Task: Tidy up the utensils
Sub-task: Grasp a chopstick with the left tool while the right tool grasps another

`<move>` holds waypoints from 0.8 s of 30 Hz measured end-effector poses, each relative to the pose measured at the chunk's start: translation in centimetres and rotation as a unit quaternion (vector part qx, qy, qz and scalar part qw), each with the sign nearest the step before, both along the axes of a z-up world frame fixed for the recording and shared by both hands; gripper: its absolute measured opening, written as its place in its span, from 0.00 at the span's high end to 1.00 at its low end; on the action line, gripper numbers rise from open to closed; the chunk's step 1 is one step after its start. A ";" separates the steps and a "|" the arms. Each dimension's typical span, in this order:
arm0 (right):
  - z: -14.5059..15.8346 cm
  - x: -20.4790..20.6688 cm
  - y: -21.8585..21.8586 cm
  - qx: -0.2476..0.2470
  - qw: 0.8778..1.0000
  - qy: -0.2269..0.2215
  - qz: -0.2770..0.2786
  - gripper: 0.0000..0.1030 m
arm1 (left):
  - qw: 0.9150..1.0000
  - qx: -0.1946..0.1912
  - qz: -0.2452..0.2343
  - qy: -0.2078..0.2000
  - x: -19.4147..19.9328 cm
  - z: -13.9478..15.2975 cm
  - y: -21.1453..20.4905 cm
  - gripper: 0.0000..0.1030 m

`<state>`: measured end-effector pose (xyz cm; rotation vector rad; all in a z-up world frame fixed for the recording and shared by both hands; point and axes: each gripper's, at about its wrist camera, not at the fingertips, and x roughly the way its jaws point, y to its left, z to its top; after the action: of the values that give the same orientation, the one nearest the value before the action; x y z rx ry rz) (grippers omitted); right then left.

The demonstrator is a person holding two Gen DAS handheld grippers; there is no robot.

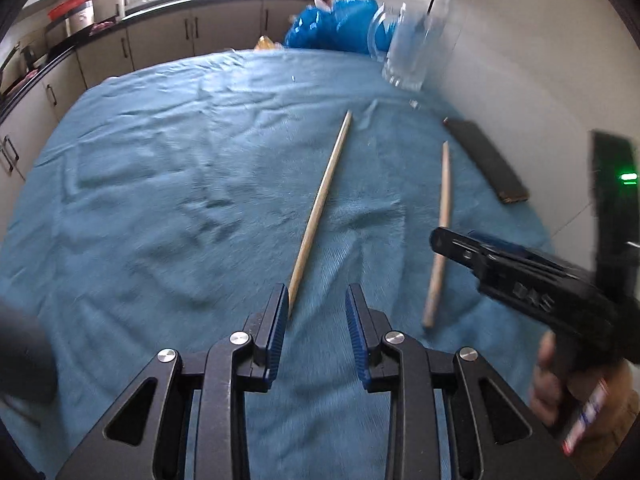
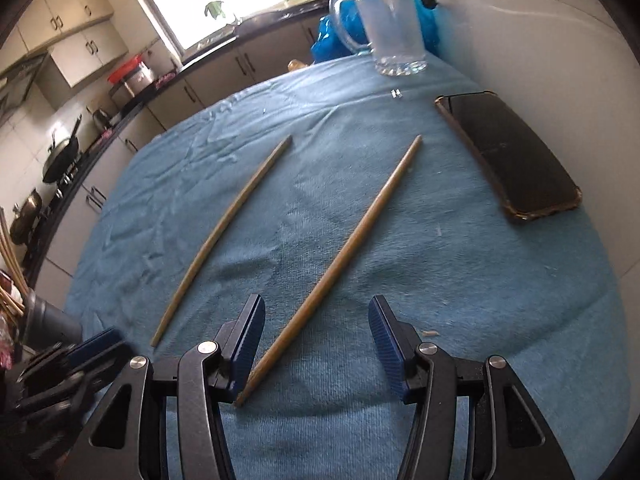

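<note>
Here two slim, tapered wooden chopsticks lie apart on blue cloth, both grippers spread.

Both wrist cams low, fwd, sharing chopsticks.

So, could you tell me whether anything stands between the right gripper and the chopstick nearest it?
Nothing visible does. The right gripper is open, and the nearer chopstick lies bare on the blue cloth, its thick end already between the fingers. The phone lies well off to the right.
</note>
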<state>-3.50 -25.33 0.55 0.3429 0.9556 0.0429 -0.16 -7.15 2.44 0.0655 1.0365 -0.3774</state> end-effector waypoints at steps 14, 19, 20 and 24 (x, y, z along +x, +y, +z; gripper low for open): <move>0.2 1.8 1.3 -0.080 0.996 0.028 -0.003 0.89 | 0.999 0.008 0.018 0.032 1.0 -1.2 -0.5 0.95; 0.3 -1.7 1.3 -0.072 0.996 0.045 0.021 0.91 | 0.998 -0.006 0.019 0.065 -4.1 -1.1 1.4 0.95; 0.4 -3.2 1.3 -0.066 0.996 0.053 0.031 0.91 | 0.998 -0.005 0.017 0.068 -5.1 -1.1 1.7 0.95; 0.6 -7.7 1.6 -0.066 0.993 0.071 0.067 0.90 | 0.997 -0.016 -0.002 0.080 -9.4 -0.7 2.9 0.94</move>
<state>-11.24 -23.73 1.17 0.1607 1.1168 0.0788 -9.55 -4.27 1.72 0.0092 1.1886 -0.4069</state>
